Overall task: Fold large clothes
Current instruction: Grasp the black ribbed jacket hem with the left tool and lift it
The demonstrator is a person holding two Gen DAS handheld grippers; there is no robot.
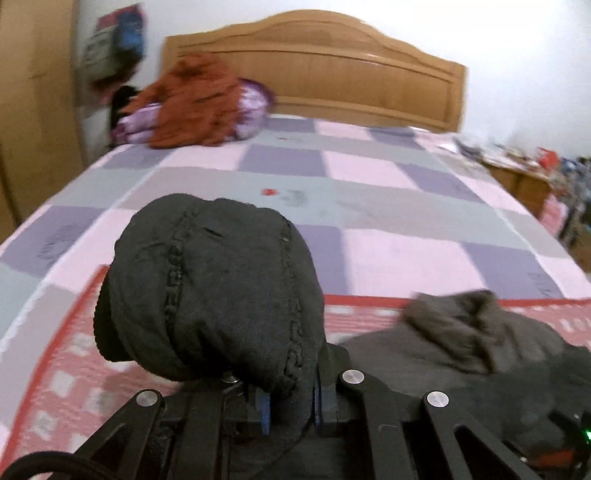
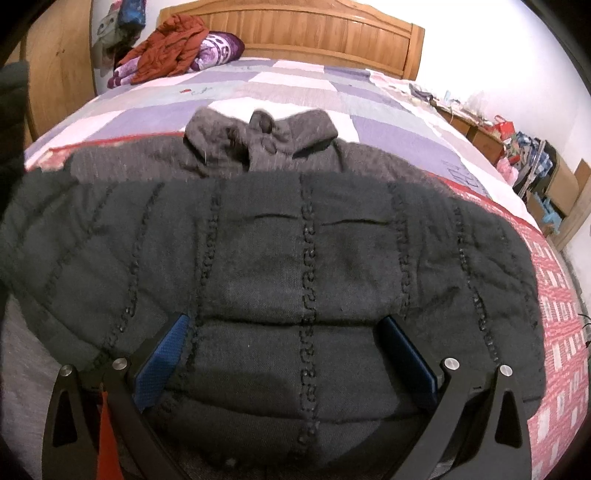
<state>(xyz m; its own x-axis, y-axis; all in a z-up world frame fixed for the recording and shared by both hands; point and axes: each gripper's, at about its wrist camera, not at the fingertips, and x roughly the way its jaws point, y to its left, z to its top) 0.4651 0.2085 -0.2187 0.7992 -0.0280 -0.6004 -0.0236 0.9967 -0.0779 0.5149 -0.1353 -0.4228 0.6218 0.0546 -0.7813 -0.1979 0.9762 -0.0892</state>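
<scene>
Both wrist views close over dark sweater (image 2: 295,266), facing headboard (image 1: 317,70); share checked bed (image 2: 295,85).

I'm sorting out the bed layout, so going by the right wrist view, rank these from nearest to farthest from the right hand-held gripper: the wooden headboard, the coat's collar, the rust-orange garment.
1. Coat's collar, straight ahead of the right hand-held gripper, mid-bed.
2. Rust-orange garment, far left, heaped by the pillow end.
3. Wooden headboard, behind everything, against the wall.
</scene>
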